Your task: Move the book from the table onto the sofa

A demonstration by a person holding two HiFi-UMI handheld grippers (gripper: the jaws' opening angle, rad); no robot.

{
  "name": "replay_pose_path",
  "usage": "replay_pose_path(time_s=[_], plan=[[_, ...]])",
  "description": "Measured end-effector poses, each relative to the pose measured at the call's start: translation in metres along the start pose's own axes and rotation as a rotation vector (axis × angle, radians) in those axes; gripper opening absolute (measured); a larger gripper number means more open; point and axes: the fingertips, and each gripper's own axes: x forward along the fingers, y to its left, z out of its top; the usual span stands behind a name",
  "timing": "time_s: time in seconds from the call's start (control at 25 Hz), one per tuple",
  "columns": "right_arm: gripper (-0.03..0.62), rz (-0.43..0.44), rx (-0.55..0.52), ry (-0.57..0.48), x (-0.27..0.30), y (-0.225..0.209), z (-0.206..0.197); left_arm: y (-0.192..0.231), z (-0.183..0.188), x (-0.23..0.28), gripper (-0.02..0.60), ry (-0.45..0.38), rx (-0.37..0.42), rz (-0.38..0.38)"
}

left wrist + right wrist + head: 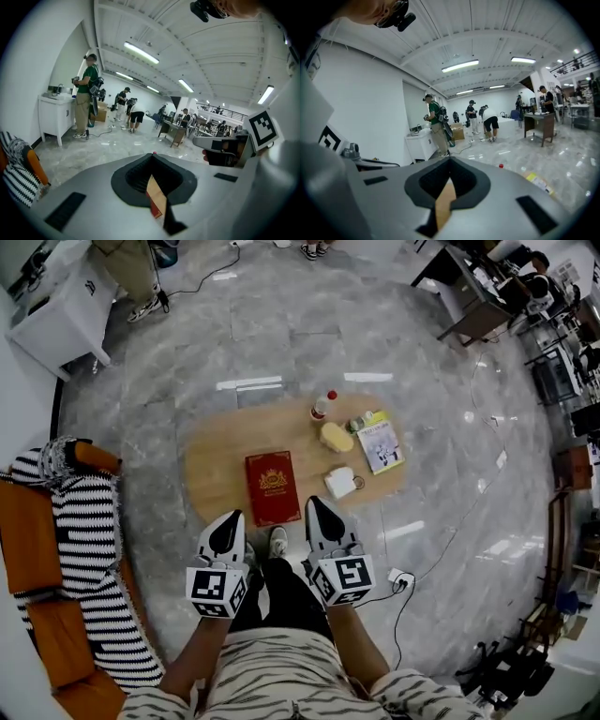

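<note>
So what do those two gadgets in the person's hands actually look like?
The left gripper and right gripper match: pale grey wedge-shaped bodies tapering to a point, with black padding inside the tips. Each carries a cube printed with black-and-white square markers at the hand end. The person wears a zebra-striped top and black trousers.

Red book (272, 486) flat on table (211, 470)
</note>
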Motion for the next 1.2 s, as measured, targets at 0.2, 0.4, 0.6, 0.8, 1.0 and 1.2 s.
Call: replay_pose_path(time_s=[0.2, 0.4, 0.6, 0.8, 1.0, 1.2], plan=[[0.005, -0.002, 0.017, 0.063, 0.021, -0.020, -0.042, 0.004, -0.036, 0.032, 0.005, 0.064, -0.040, -0.012], [0.005, 0.013, 0.037, 0.138, 0.047, -0.041, -0.093, 0.019, -0.082, 0.063, 0.005, 0.123, -0.096, 0.020], [0.005, 0.032, 0.048, 0.199, 0.072, -0.057, -0.137, 0.029, -0.130, 0.093, 0.005, 0.174, -0.161, 0.034], [0.005, 0.033, 0.073, 0.255, 0.086, -0.065, -0.178, 0.031, -0.169, 0.109, 0.005, 0.224, -0.195, 0.051], [0.006, 0.036, 0.100, 0.302, 0.097, -0.069, -0.214, 0.035, -0.197, 0.125, 0.005, 0.246, -0.213, 0.059], [0.060, 0.036, 0.136, 0.356, 0.106, -0.079, -0.249, 0.041, -0.227, 0.143, 0.019, 0.295, -0.245, 0.063]])
